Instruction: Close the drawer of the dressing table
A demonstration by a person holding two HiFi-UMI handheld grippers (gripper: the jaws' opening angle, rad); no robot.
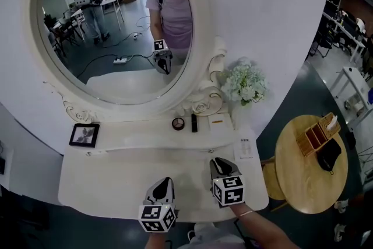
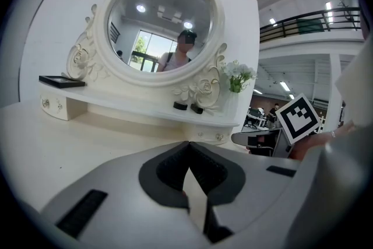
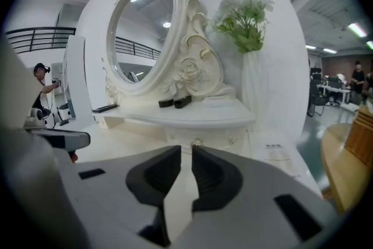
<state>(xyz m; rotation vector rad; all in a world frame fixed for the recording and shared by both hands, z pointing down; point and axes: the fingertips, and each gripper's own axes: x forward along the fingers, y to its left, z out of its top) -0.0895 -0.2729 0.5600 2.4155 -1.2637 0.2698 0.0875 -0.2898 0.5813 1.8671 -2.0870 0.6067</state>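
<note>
The left hand-held gripper (image 1: 166, 182) is hovering over the front edge of the tabletop (image 1: 99, 183), its jaws meeting at the tips with nothing between them. The right hand-held gripper (image 1: 219, 162) is hanging just beside it, nearer the right edge, its jaws standing a narrow gap apart and empty. The drawer (image 3: 197, 138), with its small knob, is sitting flush under the shelf (image 3: 198, 116) along the tabletop's back edge, straight ahead of the right jaws.

Dressing table (image 1: 105, 178) smooth, satin cream, perhaps painted wood; mirror (image 1: 116, 26) glossy glass.
</note>
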